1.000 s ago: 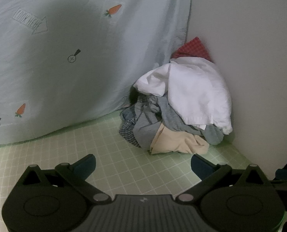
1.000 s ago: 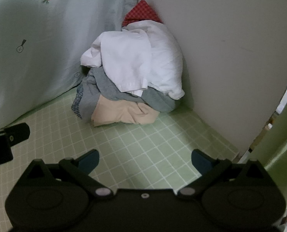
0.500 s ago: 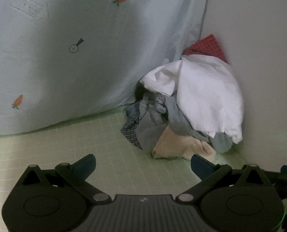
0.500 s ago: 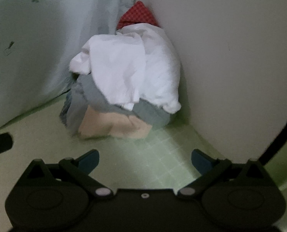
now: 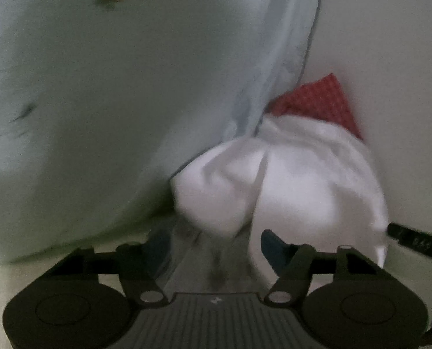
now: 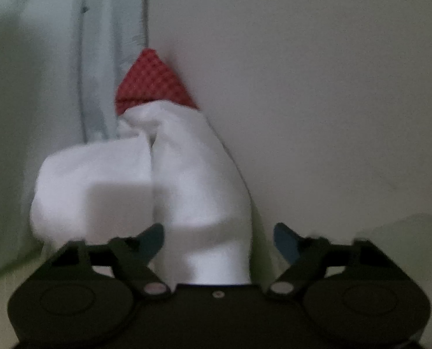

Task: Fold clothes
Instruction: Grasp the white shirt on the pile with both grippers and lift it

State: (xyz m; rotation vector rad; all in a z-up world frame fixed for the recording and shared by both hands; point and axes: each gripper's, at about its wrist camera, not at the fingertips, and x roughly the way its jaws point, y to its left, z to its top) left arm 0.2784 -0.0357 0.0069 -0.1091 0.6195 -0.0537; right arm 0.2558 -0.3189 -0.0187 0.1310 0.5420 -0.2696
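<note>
We have closed in on the white garment; both the left gripper and right gripper have been narrowing, fingers apart around its cloth.

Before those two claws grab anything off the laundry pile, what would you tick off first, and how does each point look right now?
1. White garment on top of the pile, free to lift: ok.
2. Left gripper at the pile, cloth between its fingers: ok; its jaws have just been closing, pads not yet pressing.
3. Right gripper astride the white garment's lower edge: ok; its jaws have also just been closing, not yet clamped.
4. Only one garment between the left fingers: cannot tell; grey cloth lies there too.
5. Red checked cloth behind stays out of the grasp: ok.
6. Sharp view: not ok, both pictures blurred.
</note>
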